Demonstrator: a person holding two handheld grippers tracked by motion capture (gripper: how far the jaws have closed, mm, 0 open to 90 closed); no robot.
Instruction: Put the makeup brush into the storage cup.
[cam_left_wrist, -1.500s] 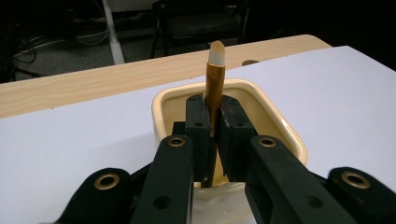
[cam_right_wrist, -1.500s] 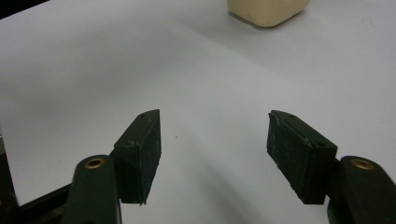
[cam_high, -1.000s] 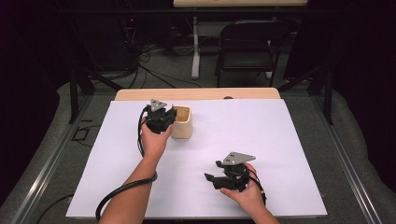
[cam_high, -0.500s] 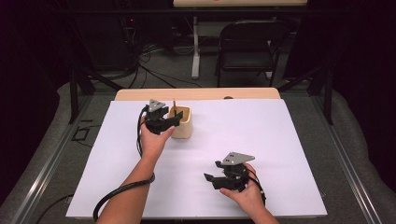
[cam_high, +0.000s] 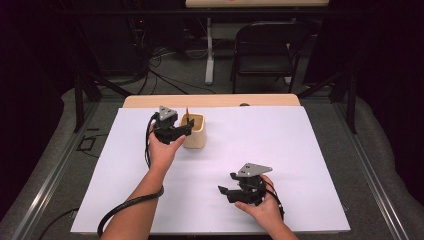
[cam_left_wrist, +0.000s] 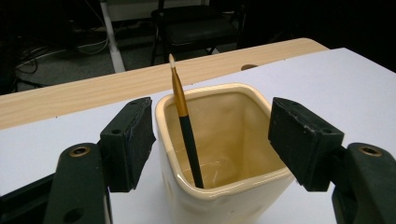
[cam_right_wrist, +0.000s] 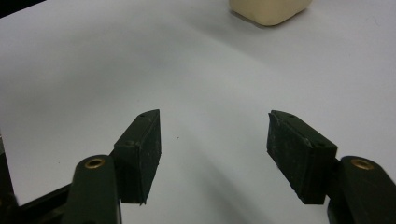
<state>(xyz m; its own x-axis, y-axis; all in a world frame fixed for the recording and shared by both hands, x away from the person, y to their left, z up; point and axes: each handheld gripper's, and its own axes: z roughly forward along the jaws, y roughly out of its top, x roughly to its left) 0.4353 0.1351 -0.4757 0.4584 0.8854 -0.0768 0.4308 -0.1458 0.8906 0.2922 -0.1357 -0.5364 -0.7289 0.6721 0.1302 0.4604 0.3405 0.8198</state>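
Upright but leaning, the brush (cam_left_wrist: 183, 122) stands in the cream cup (cam_left_wrist: 243, 196), its black handle resting in the near-left corner and its pale tip above the rim. That cup sits on the white sheet (cam_high: 300, 150) toward the table's far left. Around it, without touching, is the left gripper (cam_left_wrist: 211, 140): its jaws have just been opening and now stand wide, one pad either side of the cup, gripping nothing. Well apart, near the front edge, the right gripper (cam_right_wrist: 214, 154) hovers over bare sheet, jaws wide and empty
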